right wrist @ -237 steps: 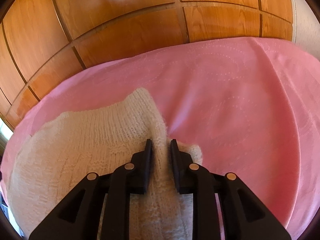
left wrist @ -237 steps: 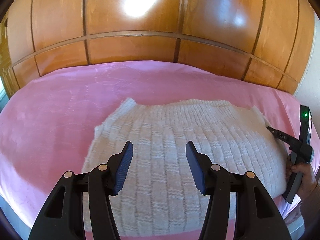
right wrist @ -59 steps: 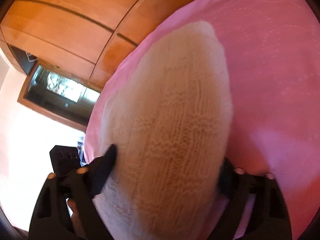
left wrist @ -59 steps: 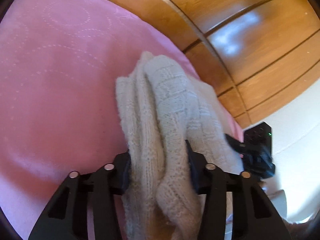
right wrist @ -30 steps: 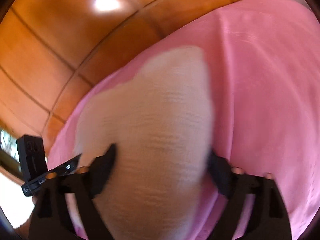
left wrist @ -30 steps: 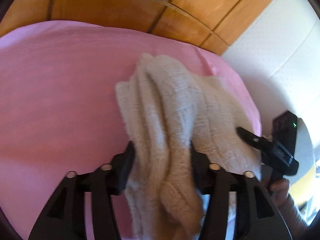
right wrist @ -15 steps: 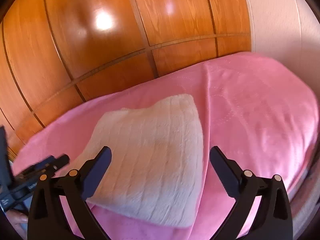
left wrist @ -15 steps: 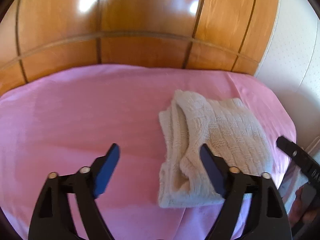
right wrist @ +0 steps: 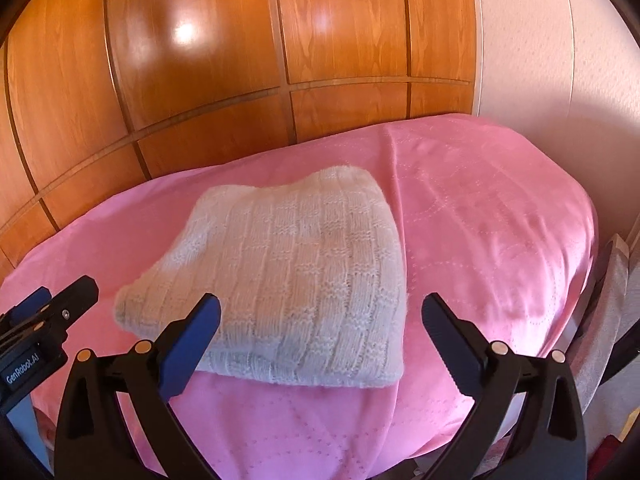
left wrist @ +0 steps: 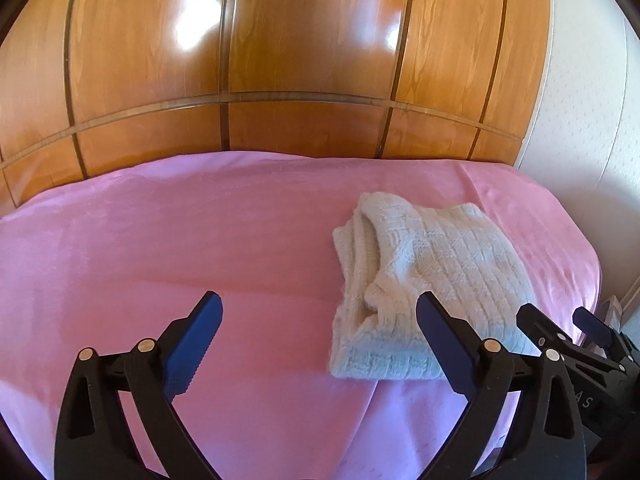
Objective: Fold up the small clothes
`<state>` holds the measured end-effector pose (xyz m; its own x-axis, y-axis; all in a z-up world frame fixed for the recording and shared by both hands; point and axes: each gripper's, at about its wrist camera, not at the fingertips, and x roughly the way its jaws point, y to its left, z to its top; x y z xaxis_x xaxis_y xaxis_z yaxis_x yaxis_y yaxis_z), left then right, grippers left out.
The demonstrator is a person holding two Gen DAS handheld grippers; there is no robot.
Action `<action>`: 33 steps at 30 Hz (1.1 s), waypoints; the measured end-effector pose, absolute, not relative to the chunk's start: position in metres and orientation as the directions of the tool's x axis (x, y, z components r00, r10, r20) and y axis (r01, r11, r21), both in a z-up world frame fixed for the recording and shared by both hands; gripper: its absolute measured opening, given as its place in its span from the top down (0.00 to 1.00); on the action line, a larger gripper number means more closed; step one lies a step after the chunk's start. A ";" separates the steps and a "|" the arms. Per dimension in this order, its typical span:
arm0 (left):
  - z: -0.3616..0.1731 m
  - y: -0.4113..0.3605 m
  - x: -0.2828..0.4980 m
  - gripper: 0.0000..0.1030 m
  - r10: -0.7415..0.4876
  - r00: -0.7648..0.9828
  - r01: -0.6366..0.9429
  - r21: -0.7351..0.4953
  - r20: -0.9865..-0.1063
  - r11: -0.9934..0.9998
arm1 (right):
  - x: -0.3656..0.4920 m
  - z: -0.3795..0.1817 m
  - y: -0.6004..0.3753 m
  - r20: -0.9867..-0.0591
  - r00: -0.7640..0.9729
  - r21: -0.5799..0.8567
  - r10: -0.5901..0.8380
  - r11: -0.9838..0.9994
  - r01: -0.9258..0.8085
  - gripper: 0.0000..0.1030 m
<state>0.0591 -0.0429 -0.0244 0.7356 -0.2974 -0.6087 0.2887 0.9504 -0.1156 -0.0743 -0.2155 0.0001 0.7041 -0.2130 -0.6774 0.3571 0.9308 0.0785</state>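
A cream knitted sweater point(left wrist: 436, 276) lies folded in a thick rectangle on the pink bed cover point(left wrist: 160, 240). My left gripper point(left wrist: 318, 304) hovers above the cover, back from the sweater's left edge; its jaws are opening wide and nothing is between them. In the right wrist view the sweater point(right wrist: 288, 280) lies just beyond my right gripper point(right wrist: 322, 304), which stands open and holds nothing. Each gripper shows in the other's view: the right gripper point(left wrist: 552, 314) at the sweater's right side, the left gripper point(right wrist: 60, 290) at its left.
Glossy wooden wardrobe doors point(left wrist: 304, 60) rise right behind the bed. A white wall point(left wrist: 592, 120) stands to the right. The cover point(right wrist: 480, 220) drops off at the bed's right and near edges. Pink cover stretches to the left of the sweater.
Both grippers have let go of the sweater, spread wide, and drawn back and upward. The sweater now rests folded on the cover, no longer between the fingers.
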 end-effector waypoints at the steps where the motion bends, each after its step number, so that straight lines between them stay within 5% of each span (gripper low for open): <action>1: -0.025 -0.044 0.059 0.06 -0.296 0.735 0.287 -0.116 -0.610 0.951 | -0.074 0.000 -0.216 -0.678 0.704 0.079 -0.212 0.931 0.356 0.02; 33: -0.022 -0.040 0.052 0.04 -0.298 0.760 0.300 -0.096 -0.578 0.949 | -0.075 0.002 -0.212 -0.679 0.703 0.071 -0.209 0.935 0.347 0.02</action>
<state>0.0519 -0.0400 -0.0221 0.7598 -0.2985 -0.5776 0.3001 0.9491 -0.0957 -0.0751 -0.2125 0.0021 0.7032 -0.2092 -0.6795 0.3471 0.9351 0.0714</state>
